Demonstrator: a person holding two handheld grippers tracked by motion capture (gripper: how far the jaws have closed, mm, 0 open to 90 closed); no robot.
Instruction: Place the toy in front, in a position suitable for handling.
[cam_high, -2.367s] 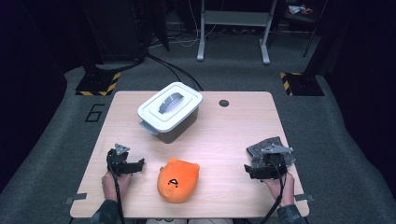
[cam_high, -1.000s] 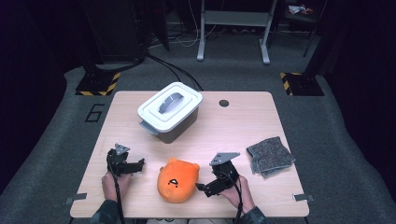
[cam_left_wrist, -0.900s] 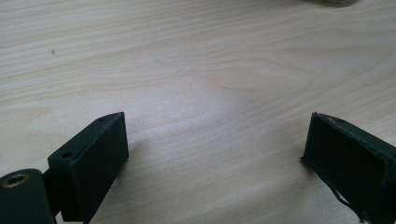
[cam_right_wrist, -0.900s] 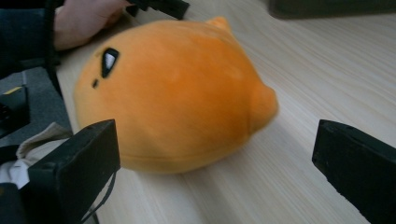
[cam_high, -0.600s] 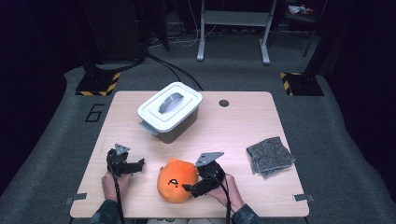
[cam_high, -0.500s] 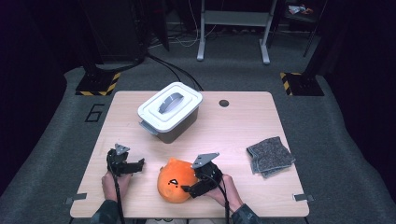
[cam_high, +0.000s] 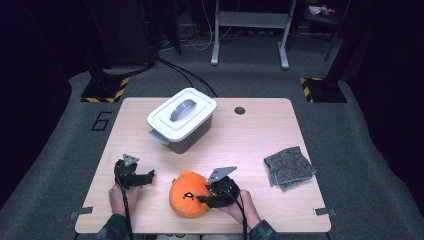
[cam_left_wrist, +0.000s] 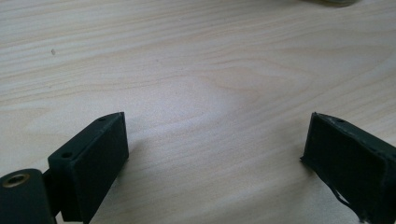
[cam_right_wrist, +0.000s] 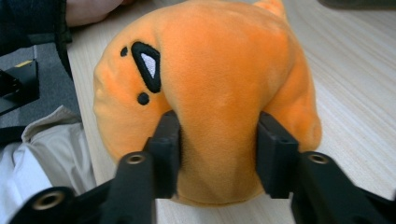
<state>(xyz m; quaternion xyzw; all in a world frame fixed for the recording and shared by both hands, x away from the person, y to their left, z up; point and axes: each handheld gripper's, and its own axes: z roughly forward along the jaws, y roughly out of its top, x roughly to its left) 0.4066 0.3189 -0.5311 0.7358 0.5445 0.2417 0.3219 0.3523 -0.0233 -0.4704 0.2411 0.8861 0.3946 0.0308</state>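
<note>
So: desk (cam_high: 260, 135) holds the lidded bin (cam_high: 181, 119), lid on. Plush (cam_high: 188, 194) sits at near edge; right tool (cam_high: 202, 199) just closed, pads squeezing it. Not lifted yet. Left tool (cam_high: 150, 176) wide open, empty.
</note>
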